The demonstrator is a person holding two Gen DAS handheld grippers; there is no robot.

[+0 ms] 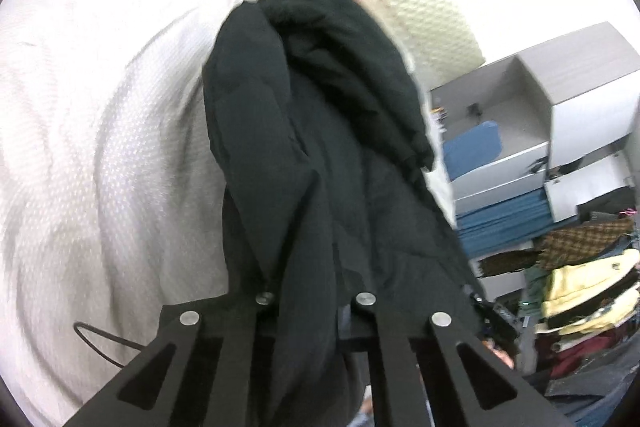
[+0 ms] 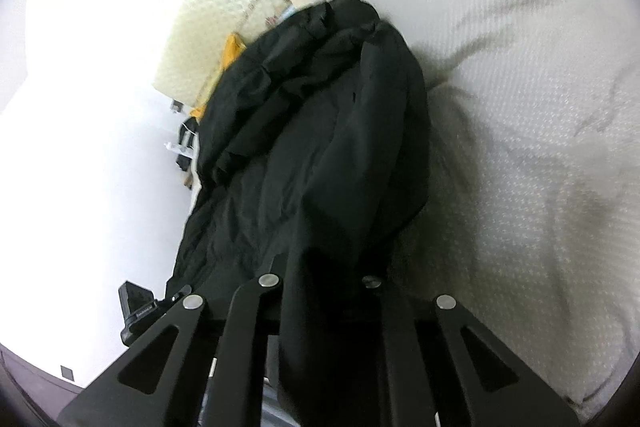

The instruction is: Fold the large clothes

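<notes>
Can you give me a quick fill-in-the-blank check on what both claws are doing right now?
1. The left claw is shut on a garment whose colour is ____.
2. The black jacket hangs over a ____ textured bedsheet.
3. The right claw is ____ on the same jacket.
4. In the left wrist view, a stack of folded clothes lies on the ____ side.

Missing words: black; white; shut; right

White textured bedding (image 1: 100, 147); grey shelving (image 1: 560, 99); stacked clothes pile (image 1: 580, 291).
</notes>
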